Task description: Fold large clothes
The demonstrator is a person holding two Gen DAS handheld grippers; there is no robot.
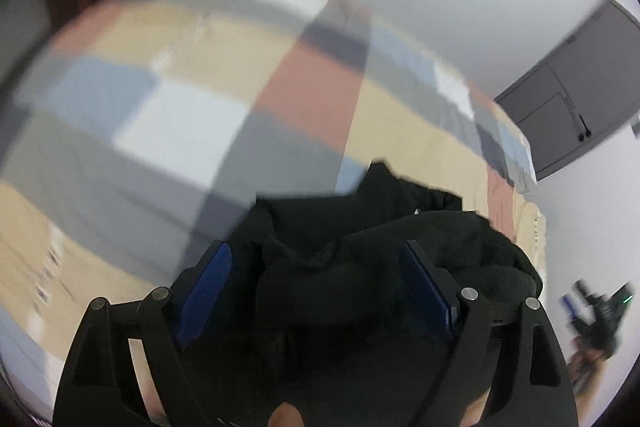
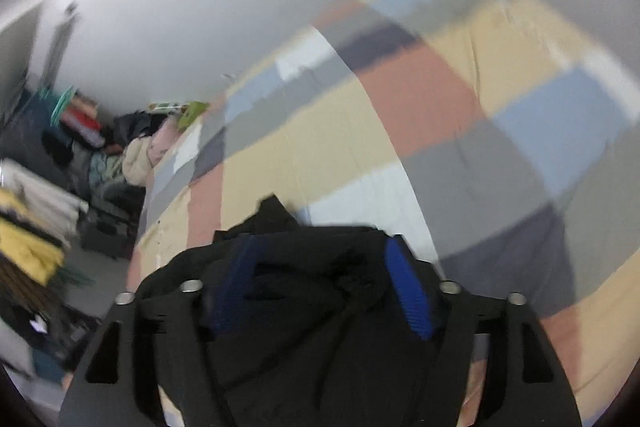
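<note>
A black garment (image 1: 360, 227) lies bunched on a patchwork bedspread (image 1: 200, 87). My left gripper (image 1: 316, 263) stands open, its blue pads on either side of the bunched black cloth. In the right wrist view the same black garment (image 2: 304, 291) fills the space between the blue pads of my right gripper (image 2: 320, 267), which is also open and wide apart. The right gripper also shows small at the right edge of the left wrist view (image 1: 600, 307). Both views are blurred by motion.
The bed with the patchwork bedspread (image 2: 440, 107) fills both views. A heap of clothes and bags (image 2: 80, 167) stands on the floor to the left of the bed. A grey cabinet (image 1: 572, 99) hangs on the white wall beyond the bed.
</note>
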